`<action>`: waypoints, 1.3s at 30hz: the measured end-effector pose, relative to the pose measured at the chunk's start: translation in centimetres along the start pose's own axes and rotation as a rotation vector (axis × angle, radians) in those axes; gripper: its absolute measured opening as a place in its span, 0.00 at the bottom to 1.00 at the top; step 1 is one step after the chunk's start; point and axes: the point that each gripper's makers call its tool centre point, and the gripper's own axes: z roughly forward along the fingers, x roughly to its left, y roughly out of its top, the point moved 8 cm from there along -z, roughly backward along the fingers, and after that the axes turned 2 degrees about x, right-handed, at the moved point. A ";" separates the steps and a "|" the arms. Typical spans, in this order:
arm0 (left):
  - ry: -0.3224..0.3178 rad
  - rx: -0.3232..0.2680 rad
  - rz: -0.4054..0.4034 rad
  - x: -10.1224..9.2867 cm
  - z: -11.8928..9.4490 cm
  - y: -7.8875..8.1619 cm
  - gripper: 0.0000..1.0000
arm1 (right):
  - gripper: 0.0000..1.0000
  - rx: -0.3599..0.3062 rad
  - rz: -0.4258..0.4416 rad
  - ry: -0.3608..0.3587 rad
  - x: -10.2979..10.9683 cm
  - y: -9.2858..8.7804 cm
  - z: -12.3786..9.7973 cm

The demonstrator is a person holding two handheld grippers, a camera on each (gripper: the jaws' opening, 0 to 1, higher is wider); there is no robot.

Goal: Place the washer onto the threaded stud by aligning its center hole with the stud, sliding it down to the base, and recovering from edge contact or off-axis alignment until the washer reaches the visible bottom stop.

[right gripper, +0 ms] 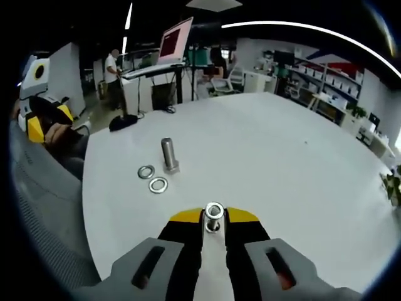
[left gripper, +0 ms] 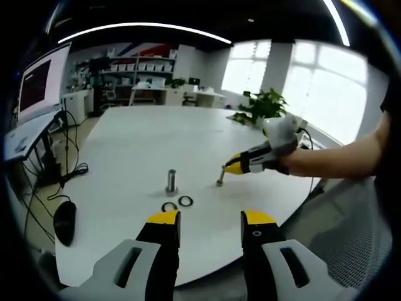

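Note:
A metal threaded stud [left gripper: 171, 181] [right gripper: 168, 154] stands upright on the white round table [left gripper: 138, 144] [right gripper: 282, 144]. Two metal washers lie flat beside its base, one [left gripper: 169, 207] [right gripper: 146, 171] touching or nearly touching the other [left gripper: 185, 200] [right gripper: 158, 184]. My right gripper [right gripper: 213, 221] [left gripper: 233, 168] is shut on a second short bolt [right gripper: 214, 216] [left gripper: 221, 177], whose lower end rests on or just above the table to the right of the stud. My left gripper [left gripper: 211, 219] [right gripper: 39, 110] hovers open and holds nothing, near the table's edge in front of the washers.
A black mouse-like object [left gripper: 64, 221] [right gripper: 122, 122] lies at the table's edge. A potted plant [left gripper: 263, 105] stands beyond the far side. Desks with a monitor [right gripper: 175, 41] and cables flank the table. A person [right gripper: 113, 66] stands in the background.

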 end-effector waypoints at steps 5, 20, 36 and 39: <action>-0.001 0.003 0.000 0.0 0.0 0.0 0.36 | 0.14 -0.003 0.006 -0.003 0.0 0.0 0.0; -0.006 0.008 0.002 0.0 0.1 -0.1 0.36 | 0.14 0.005 0.002 -0.002 -0.2 -0.3 0.4; -0.003 0.010 -0.001 0.0 0.1 -0.1 0.36 | 0.14 0.043 -0.018 0.004 0.1 -1.9 1.3; -0.001 0.006 -0.003 0.0 0.0 -0.1 0.36 | 0.14 0.058 -0.024 0.006 0.3 -2.2 1.4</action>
